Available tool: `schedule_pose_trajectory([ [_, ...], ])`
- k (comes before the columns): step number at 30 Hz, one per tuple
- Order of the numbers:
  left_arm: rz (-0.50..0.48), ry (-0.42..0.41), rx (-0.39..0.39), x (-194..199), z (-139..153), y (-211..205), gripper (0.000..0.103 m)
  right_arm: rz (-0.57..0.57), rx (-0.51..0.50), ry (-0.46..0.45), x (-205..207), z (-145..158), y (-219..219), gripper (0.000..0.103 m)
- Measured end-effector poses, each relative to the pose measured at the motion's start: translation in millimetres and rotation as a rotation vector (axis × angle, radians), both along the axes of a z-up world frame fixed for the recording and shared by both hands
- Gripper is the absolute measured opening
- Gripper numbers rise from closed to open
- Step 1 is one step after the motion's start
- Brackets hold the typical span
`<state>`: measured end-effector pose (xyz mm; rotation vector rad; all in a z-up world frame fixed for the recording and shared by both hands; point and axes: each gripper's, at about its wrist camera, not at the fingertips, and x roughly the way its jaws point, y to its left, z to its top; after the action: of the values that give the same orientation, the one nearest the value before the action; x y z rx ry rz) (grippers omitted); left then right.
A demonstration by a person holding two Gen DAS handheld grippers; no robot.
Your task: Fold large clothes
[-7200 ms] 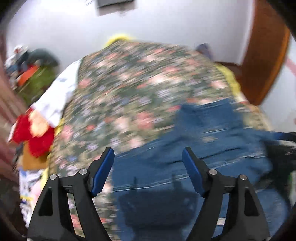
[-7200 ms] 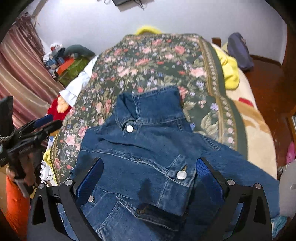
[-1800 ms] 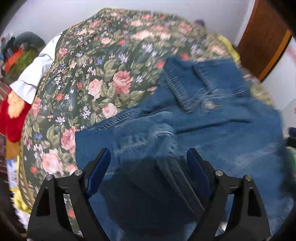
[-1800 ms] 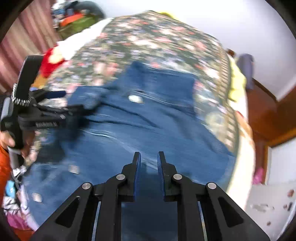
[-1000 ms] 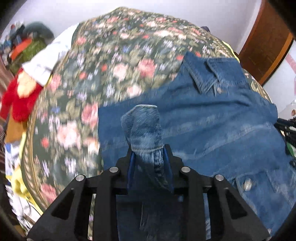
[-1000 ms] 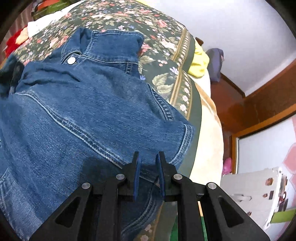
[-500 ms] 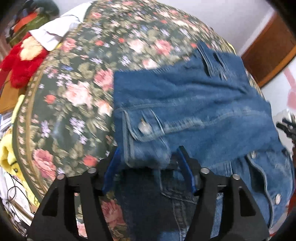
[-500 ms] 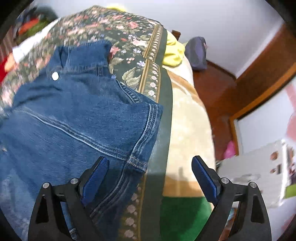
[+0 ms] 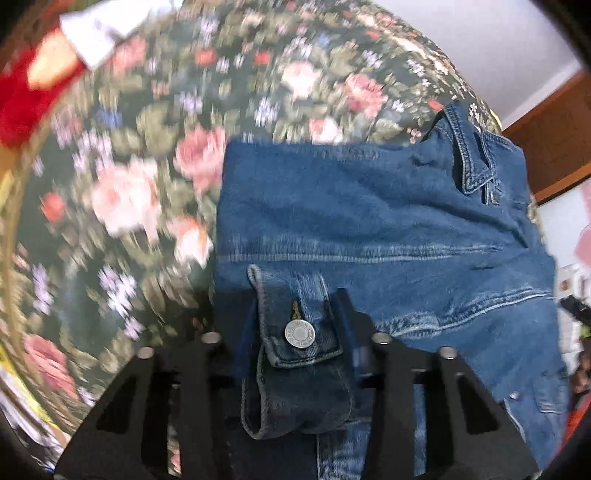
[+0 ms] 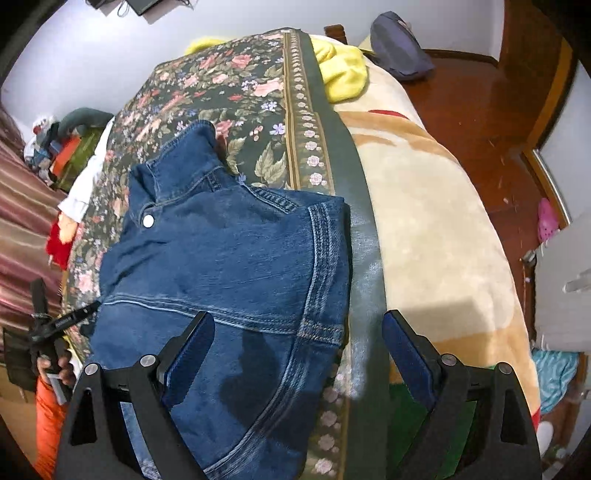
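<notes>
A blue denim jacket [image 9: 369, 206] lies on the floral bedspread [image 9: 147, 147], collar at the far end. Its left sleeve is folded in over the body. My left gripper [image 9: 297, 306] has its jaws closing on the buttoned sleeve cuff [image 9: 314, 295], and the pads press it from both sides just above the jacket. In the right wrist view the jacket [image 10: 229, 258] has its right side folded in, with a straight seamed edge. My right gripper [image 10: 298, 325] hangs open over that edge, holding nothing. The left gripper [image 10: 66, 321] shows at the far left, in a hand.
A beige blanket [image 10: 424, 221] covers the bed to the right of the bedspread's green border. A yellow cloth [image 10: 343, 70] and a dark bag [image 10: 399, 40] lie at the far end. A red plush toy [image 9: 22, 99] and a white cloth [image 9: 103, 33] sit off the left edge.
The left gripper has come down toward the jacket and narrowed around the cuff. The right gripper went from shut to open a second ago and has swung right, over the jacket's folded edge.
</notes>
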<state>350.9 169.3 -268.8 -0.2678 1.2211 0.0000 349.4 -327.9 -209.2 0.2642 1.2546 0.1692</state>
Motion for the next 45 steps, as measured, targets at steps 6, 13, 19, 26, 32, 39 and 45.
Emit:
schedule_pose_trajectory([
  [6,-0.010,-0.126,0.249,3,39,-21,0.012,0.012,0.005,0.003,11,-9,3,0.091],
  [13,-0.025,-0.299,0.292,9,96,-13,0.012,-0.029,0.066,0.004,22,-17,1,0.091],
  [19,-0.045,-0.161,0.369,22,39,-3,0.015,0.017,-0.032,-0.052,22,-10,12,0.091],
  [26,-0.002,0.027,0.241,17,-19,41,0.016,0.024,-0.036,-0.101,23,-5,7,0.091],
  [32,0.044,-0.057,0.173,23,2,76,0.061,0.017,-0.085,-0.115,32,-2,4,0.091],
  [39,0.050,-0.017,0.034,62,-23,78,0.062,0.007,-0.066,-0.066,47,-22,8,0.078],
  [45,-0.023,-0.021,-0.011,95,-43,58,0.062,-0.003,-0.052,-0.061,57,-32,12,0.069],
])
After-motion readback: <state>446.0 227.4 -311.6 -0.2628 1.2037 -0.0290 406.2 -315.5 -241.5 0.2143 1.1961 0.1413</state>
